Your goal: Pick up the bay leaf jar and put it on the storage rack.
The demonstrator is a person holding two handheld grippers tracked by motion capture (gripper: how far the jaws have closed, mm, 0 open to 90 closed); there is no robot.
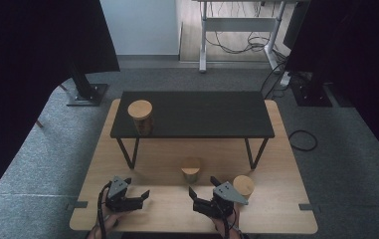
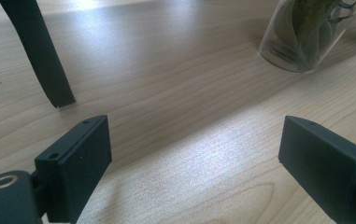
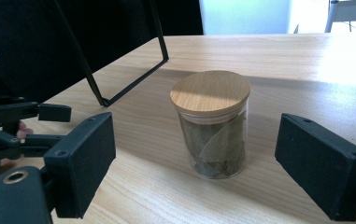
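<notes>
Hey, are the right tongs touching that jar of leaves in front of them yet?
Apart. The right gripper view shows it: the right tongs stand open with bare wooden table between each pad and the jar of leaves.

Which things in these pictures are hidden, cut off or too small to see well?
- Left gripper view: the glass jar is cut off by the top edge; its lid is unseen.
- High view: contents of the jar on the shelf are too small.
- High view: the right-hand jar is partly hidden by the right tool.
</notes>
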